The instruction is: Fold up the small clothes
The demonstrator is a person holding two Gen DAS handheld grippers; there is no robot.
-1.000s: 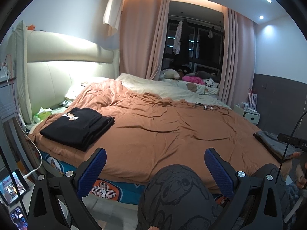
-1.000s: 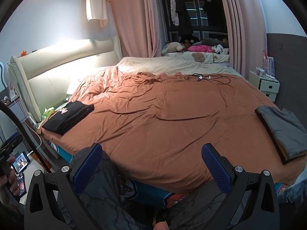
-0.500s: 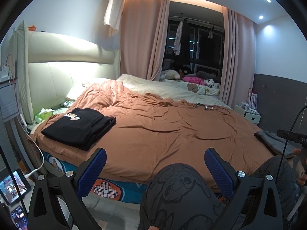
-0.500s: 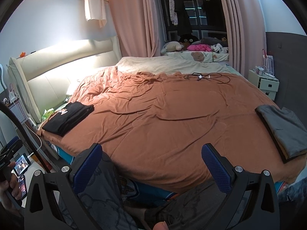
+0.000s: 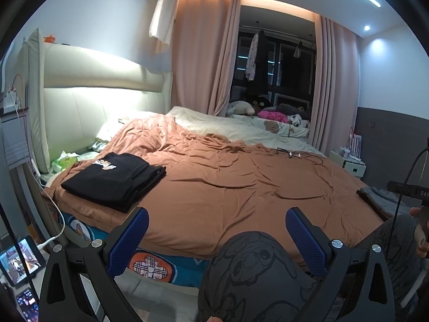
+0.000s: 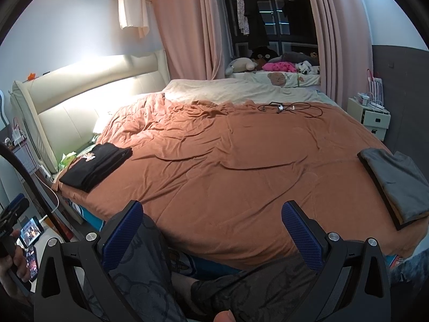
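Seen from the foot of a wide bed point(image 6: 241, 166), under a rumpled, soft rust-orange blanket point(image 5: 236, 187): two garments already folded flat, nothing unfolded in view. Black top point(image 5: 112, 179) with a small cartoon print, squared into a neat stack near the padded cream headboard point(image 5: 102, 102) at the left corner. Grey garment point(image 6: 396, 182), smooth and dark-edged, folded into a tidy rectangle at the right edge, well apart from the black one. Wide middle of the blanket bare apart from a tangle of thin black cables point(image 6: 289, 107) far back. Judged from this, folding looks finished or paused between pieces; no further clothes to fold visible on the bed.

Left hand-held gripper point(image 5: 214, 225) held off the bed over a knee in dark printed trousers point(image 5: 254, 273), blue ribbed pads spread wide, gripping nothing. Right hand-held gripper point(image 6: 211, 217) likewise spread wide and empty, short of the blanket's near edge. Pink curtains point(image 6: 185, 26) and soft toys beyond.
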